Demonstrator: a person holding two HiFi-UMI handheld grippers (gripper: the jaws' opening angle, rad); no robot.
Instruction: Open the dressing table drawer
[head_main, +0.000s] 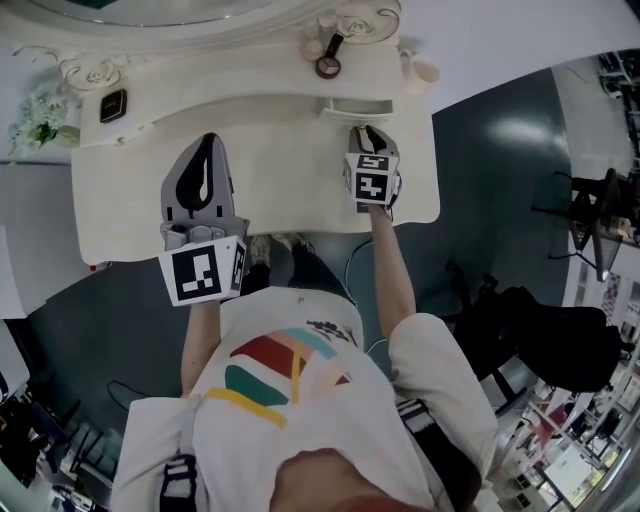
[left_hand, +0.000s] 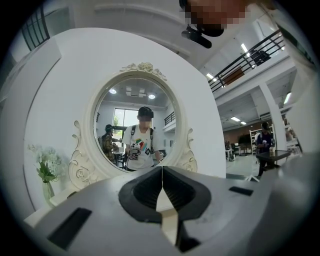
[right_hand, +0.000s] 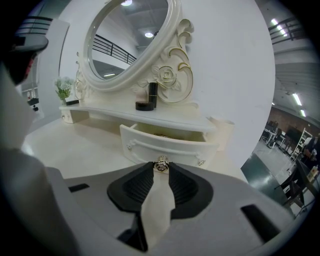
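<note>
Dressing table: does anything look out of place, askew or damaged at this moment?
Nothing stands out. The small drawer is pulled partly out, with the right gripper shut on its knob, as the task calls for. The left gripper is shut and empty over the tabletop. No spill or damage shows.

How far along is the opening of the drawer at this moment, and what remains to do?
Done: the drawer already stands partly out of the dressing table, with a gap showing behind its front. In hand: the right gripper is shut on the drawer's knob. The left gripper is shut, empty and takes no part. Left: probably a further pull if it should open fully, then letting go of the knob.
</note>
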